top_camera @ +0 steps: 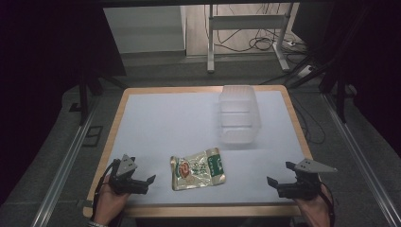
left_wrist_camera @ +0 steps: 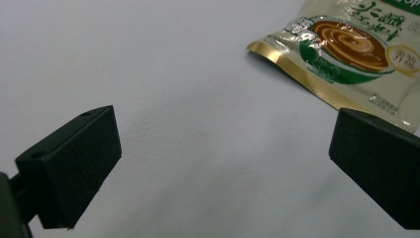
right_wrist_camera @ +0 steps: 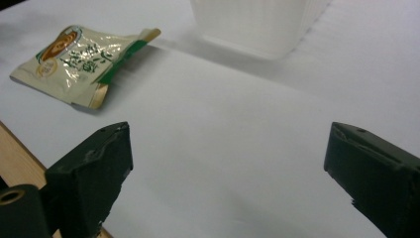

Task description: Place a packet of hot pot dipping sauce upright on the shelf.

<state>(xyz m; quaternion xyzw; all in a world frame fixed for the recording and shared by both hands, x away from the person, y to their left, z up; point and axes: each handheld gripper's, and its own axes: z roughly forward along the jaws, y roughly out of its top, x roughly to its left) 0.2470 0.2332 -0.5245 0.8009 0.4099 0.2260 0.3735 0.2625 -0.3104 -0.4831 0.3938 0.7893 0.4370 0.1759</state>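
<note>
A sachet (top_camera: 197,168) lay flat near the near edge of the table (top_camera: 156,118), between the two grippers and touching neither. The left gripper (top_camera: 142,182) rested at the near left, jaws apart with bare tabletop between them; the sachet lay just right of it. The right gripper (top_camera: 280,176) rested at the near right, jaws likewise wide apart and holding nothing, well apart from the sachet. A translucent tub (top_camera: 239,115) stood at the far right of the table, clear of both. The tabletop was white with a wooden rim. Beyond it, a metal frame (top_camera: 248,35) and loose cables (top_camera: 265,43) sat on a grey floor.
</note>
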